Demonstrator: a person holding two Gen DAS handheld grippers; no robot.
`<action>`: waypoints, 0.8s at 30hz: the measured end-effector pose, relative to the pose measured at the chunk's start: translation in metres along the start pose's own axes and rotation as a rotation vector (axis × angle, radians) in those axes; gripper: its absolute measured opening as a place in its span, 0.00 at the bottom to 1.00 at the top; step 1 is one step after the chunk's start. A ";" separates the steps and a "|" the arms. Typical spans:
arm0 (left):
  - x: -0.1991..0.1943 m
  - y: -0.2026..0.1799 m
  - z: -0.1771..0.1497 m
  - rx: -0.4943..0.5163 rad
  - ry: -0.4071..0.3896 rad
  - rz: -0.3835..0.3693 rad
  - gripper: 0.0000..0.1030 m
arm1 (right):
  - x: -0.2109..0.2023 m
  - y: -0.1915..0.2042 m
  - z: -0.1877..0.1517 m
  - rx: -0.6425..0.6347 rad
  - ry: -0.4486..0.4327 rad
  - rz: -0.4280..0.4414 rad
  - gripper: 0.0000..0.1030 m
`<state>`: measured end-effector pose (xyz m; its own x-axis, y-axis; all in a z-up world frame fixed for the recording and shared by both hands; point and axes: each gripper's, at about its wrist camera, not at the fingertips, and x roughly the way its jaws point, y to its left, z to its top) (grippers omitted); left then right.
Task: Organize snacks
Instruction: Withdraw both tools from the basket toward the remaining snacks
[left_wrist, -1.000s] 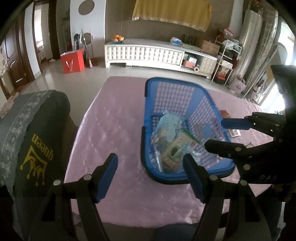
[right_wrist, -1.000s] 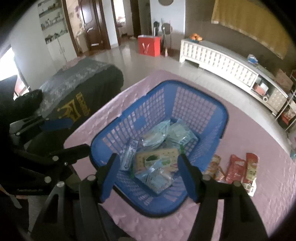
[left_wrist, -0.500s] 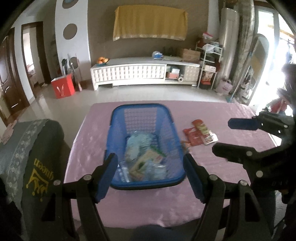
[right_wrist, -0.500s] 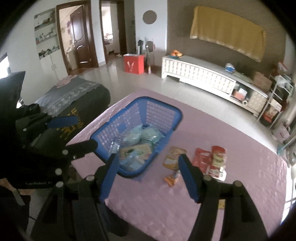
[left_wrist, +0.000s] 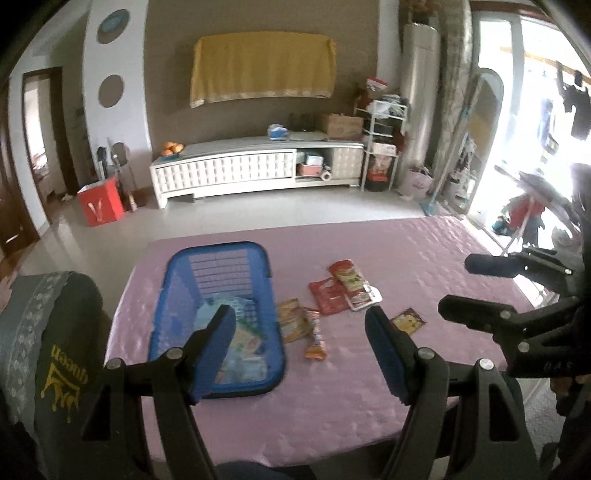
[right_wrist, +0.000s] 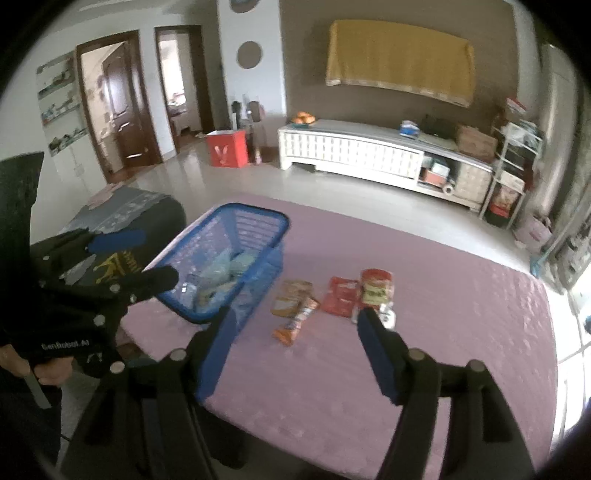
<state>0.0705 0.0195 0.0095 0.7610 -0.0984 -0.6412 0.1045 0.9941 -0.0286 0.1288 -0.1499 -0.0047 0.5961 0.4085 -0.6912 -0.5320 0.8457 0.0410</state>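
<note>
A: Left tool (left_wrist: 301, 352)?
B: Blue pads spread wide, gripping nothing, hovering over the near edge of the pink quilted bench (left_wrist: 332, 413).
A: Right tool (right_wrist: 291, 349)?
B: Likewise gaping wide, nothing between its pads, hanging above the bench's near side.
A: Where's the basket sitting?
B: The blue plastic lattice basket (left_wrist: 218, 258) is sitting on the bench's left part, with pale blue and green snack bags (left_wrist: 240, 343) lying inside it.
A: Anything lying loose?
B: Yes, just right of the basket: 1 brown-orange snack packet (right_wrist: 291, 297) beside the basket wall, 1 small orange stick packet (right_wrist: 293, 325) touching it, then 1 flat red packet (right_wrist: 340, 301) and 1 longer red-and-yellow packet (right_wrist: 375, 291) overlapping each other. Left wrist view is also showing 1 small yellow-brown packet (left_wrist: 408, 320) lying apart, further right.
A: Background?
B: A dark chair back with a yellow crown print (left_wrist: 61, 369) is standing at the bench's left side.
</note>
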 end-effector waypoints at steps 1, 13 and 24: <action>0.004 -0.006 0.001 0.012 0.008 -0.006 0.68 | -0.001 -0.006 -0.002 0.011 0.000 -0.004 0.72; 0.072 -0.070 0.005 0.102 0.089 -0.076 0.79 | 0.025 -0.082 -0.032 0.121 0.069 -0.068 0.77; 0.153 -0.082 -0.013 0.071 0.239 -0.085 0.79 | 0.087 -0.124 -0.060 0.162 0.212 -0.037 0.79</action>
<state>0.1697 -0.0768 -0.0963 0.5759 -0.1595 -0.8018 0.2130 0.9762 -0.0412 0.2101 -0.2398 -0.1135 0.4652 0.3094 -0.8294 -0.3987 0.9097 0.1158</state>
